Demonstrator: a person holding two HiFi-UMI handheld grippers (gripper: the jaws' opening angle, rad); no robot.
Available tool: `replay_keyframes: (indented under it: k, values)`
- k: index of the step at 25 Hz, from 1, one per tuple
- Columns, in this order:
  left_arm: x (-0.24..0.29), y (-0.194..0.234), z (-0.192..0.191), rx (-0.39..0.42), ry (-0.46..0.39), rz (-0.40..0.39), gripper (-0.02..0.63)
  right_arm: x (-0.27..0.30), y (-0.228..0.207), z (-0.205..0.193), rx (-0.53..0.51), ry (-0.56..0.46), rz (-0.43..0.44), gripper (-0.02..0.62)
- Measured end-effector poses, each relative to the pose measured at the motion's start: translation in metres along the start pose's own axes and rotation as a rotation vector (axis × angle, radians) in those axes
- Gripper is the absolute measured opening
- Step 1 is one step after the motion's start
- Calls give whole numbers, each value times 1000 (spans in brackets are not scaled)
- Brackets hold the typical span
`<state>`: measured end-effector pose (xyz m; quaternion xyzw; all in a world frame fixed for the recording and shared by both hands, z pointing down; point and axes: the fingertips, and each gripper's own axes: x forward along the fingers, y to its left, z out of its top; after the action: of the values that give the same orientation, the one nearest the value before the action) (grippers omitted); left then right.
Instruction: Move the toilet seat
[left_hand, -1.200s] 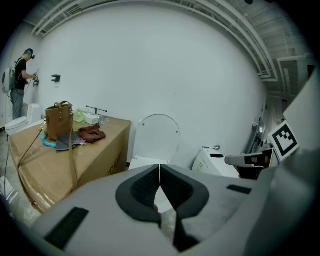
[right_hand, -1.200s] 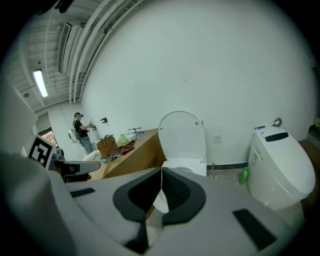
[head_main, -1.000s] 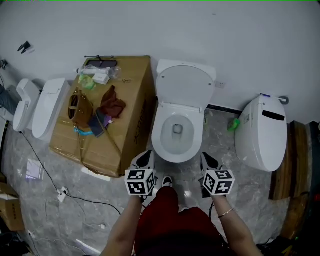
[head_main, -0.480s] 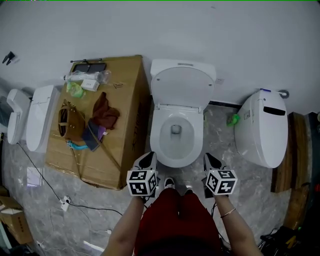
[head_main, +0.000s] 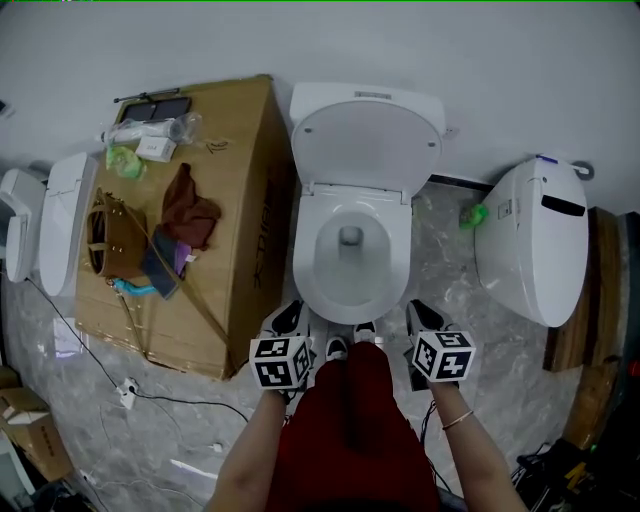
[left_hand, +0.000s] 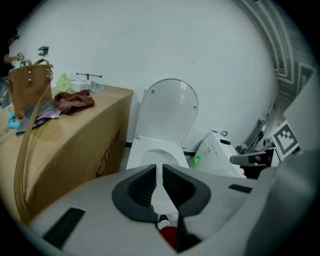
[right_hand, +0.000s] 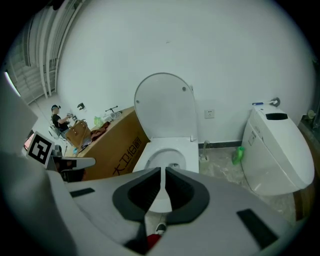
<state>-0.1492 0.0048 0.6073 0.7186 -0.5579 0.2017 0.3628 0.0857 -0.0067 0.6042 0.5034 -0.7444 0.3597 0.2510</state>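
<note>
Red garment (head_main: 350, 425) on the person lay nearest, directly in front of the toilet (head_main: 312, 295); two shoes (head_main: 336, 347) stood just short of the bowl's front edge; grey marbled floor (head_main: 190, 420) ran around the toilet's base.

Left gripper (head_main: 289, 314) (left_hand: 159, 174) was held at the bowl's front left corner, jaws closed to a thin slit, nothing between them; right gripper (head_main: 417, 313) (right_hand: 163, 178) was at the front right corner, also closed and empty; neither touched the toilet; each pointed toward it.

What looked like the toilet seat (head_main: 304, 240) (right_hand: 159, 148) lay flat on the bowl, untouched; behind it the lid (head_main: 367, 140) (left_hand: 167, 112) (right_hand: 165, 107) stood raised against the back of the toilet.

Cardboard box (head_main: 245, 240) (left_hand: 75, 145) stood just beside the toilet on the person's left; on top of it were a brown handbag (head_main: 108, 240) (left_hand: 29, 87), a rust-coloured cloth (head_main: 188, 210) (left_hand: 74, 101) and small items at the far end.

On the other side of the toilet stood a second toilet (head_main: 535, 250) (right_hand: 275, 150) with its lid shut; a small green object (head_main: 473, 215) (right_hand: 238, 155) lay on the floor between the two; another white fixture (head_main: 70, 215) stood beyond the box; a white wall (head_main: 300, 40) rose behind the toilet.
</note>
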Motion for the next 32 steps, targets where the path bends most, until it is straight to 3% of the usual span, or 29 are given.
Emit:
replay_keyframes:
  k: [7, 12, 15, 22, 32]
  values:
    - [31, 15, -28, -31, 51, 25, 32, 30, -18, -35, 21, 113, -24, 24]
    - [58, 23, -54, -32, 107, 36, 38, 58, -34, -66, 112, 189, -4, 118]
    - [77, 27, -75, -48, 152, 50, 95, 73, -45, -82, 158, 224, -3, 144]
    - [107, 43, -111, -148, 207, 86, 147, 105, -59, -110, 201, 293, 20, 217]
    - [153, 66, -160, -258, 304, 115, 218, 152, -72, -149, 333, 382, 80, 255]
